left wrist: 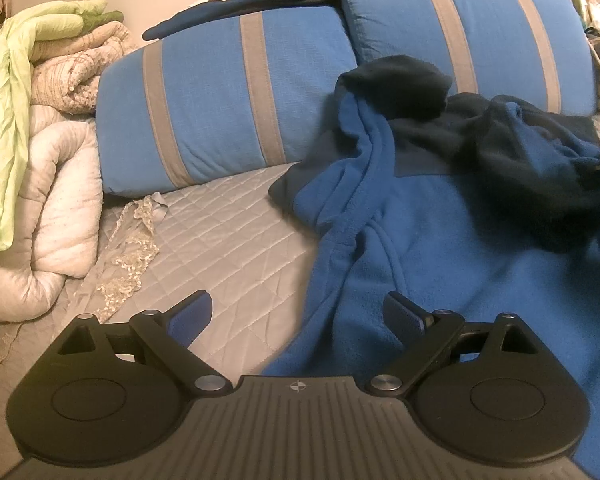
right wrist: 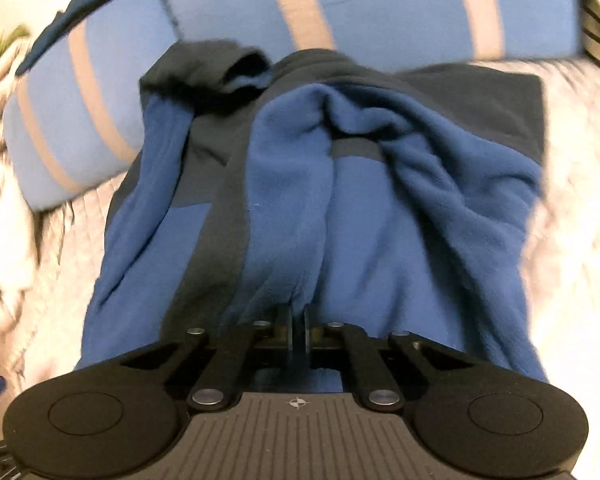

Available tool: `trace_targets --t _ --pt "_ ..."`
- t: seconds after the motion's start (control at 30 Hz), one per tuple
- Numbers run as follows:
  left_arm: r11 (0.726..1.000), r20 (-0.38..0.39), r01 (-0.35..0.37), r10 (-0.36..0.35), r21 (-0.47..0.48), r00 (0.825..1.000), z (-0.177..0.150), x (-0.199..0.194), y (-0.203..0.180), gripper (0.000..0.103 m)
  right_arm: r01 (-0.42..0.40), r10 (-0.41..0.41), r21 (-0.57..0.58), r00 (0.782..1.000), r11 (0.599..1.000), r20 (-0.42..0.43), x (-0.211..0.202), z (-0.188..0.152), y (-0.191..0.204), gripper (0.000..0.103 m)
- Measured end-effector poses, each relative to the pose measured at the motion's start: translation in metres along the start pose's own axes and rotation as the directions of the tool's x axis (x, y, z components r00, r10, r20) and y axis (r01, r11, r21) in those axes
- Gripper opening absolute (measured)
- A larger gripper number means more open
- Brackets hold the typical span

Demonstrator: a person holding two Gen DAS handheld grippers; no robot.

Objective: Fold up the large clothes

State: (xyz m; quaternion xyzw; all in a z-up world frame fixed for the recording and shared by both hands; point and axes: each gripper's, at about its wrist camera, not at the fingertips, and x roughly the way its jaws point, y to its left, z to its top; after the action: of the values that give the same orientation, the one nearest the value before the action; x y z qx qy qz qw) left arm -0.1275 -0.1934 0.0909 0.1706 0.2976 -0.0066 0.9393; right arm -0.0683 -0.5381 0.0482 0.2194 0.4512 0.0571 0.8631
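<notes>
Left wrist view: your left hand-held gripper (left wrist: 298, 316) is released, jaws spread wide and holding nothing, with the blue fleece garment (left wrist: 440, 240) spread on the quilted bed (left wrist: 220, 220) ahead and to its right, below two striped pillows (left wrist: 228, 96). Right wrist view: your right hand-held gripper (right wrist: 298, 322) is clenched on a fold of the fleece garment (right wrist: 340, 220), which bunches directly ahead of it.
</notes>
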Motion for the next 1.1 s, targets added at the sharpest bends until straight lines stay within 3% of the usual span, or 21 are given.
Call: trace_targets --t 0.1,0.2,0.33,0.5,0.63,0.7,0.77,0.8,0.83,0.87,0.9,0.97,1.03,1.1 --pt "1.0 0.0 0.0 0.0 0.0 1.0 0.0 0.0 0.0 0.094 0.015 -0.013 0.091 1.0 0.996 -0.026 -0.013 -0.008 -0.023 0.007" --pt "1.0 -0.001 0.0 0.0 0.0 1.0 0.001 0.0 0.0 0.094 -0.029 0.054 0.258 0.994 0.966 -0.091 -0.017 -0.019 -0.051 0.007" --pt "1.0 0.0 -0.009 0.009 0.008 1.0 0.002 0.0 -0.002 0.094 -0.049 0.086 0.301 0.99 0.952 -0.11 -0.022 -0.032 -0.055 0.007" --pt "1.0 -0.001 -0.013 0.013 0.011 1.0 0.002 0.001 -0.003 0.094 -0.182 0.239 0.416 0.967 0.891 -0.091 -0.023 -0.037 -0.051 0.007" --pt "1.0 0.0 -0.02 0.02 0.016 1.0 0.002 0.001 -0.004 0.094 -0.335 0.384 0.459 0.923 0.823 -0.016 -0.018 -0.026 -0.026 0.007" --pt "1.0 0.0 -0.02 0.02 0.016 1.0 0.002 0.001 -0.004 0.094 -0.442 0.477 0.475 0.877 0.76 0.053 -0.016 -0.021 -0.014 0.007" --pt "1.0 0.0 -0.019 0.019 0.014 1.0 0.002 0.0 -0.003 0.094 -0.545 0.565 0.489 0.816 0.682 0.121 -0.014 -0.018 -0.009 0.007" --pt "1.0 -0.001 -0.018 0.018 0.012 1.0 0.002 0.001 -0.003 0.094 -0.565 0.586 0.49 0.8 0.664 0.129 -0.011 -0.018 -0.007 0.007" --pt "1.0 -0.001 -0.018 0.018 0.011 1.0 0.002 0.001 -0.003 0.094 -0.559 0.582 0.483 0.805 0.674 0.119 -0.01 -0.018 -0.006 0.007" --pt "1.0 -0.001 -0.02 0.02 0.011 1.0 0.002 0.001 -0.003 0.094 -0.518 0.547 0.469 0.833 0.716 0.085 -0.01 -0.015 -0.005 0.007" --pt "1.0 0.0 -0.022 0.022 0.013 1.0 0.002 0.001 -0.003 0.094 -0.437 0.47 0.436 0.882 0.787 0.035 -0.009 -0.015 -0.005 0.007" --pt "1.0 0.001 -0.024 0.024 0.015 1.0 0.002 0.001 -0.004 0.094 -0.321 0.354 0.364 0.935 0.874 -0.026 -0.006 -0.017 -0.008 0.007" --pt "1.0 0.002 -0.024 0.024 0.014 1.0 0.002 0.001 -0.003 0.094 -0.24 0.27 0.286 0.96 0.928 -0.069 -0.005 -0.019 -0.012 0.007" --pt "1.0 0.002 -0.025 0.025 0.015 1.0 0.001 0.001 -0.003 0.094 -0.213 0.238 0.231 0.968 0.949 -0.086 -0.007 -0.021 -0.015 0.009"
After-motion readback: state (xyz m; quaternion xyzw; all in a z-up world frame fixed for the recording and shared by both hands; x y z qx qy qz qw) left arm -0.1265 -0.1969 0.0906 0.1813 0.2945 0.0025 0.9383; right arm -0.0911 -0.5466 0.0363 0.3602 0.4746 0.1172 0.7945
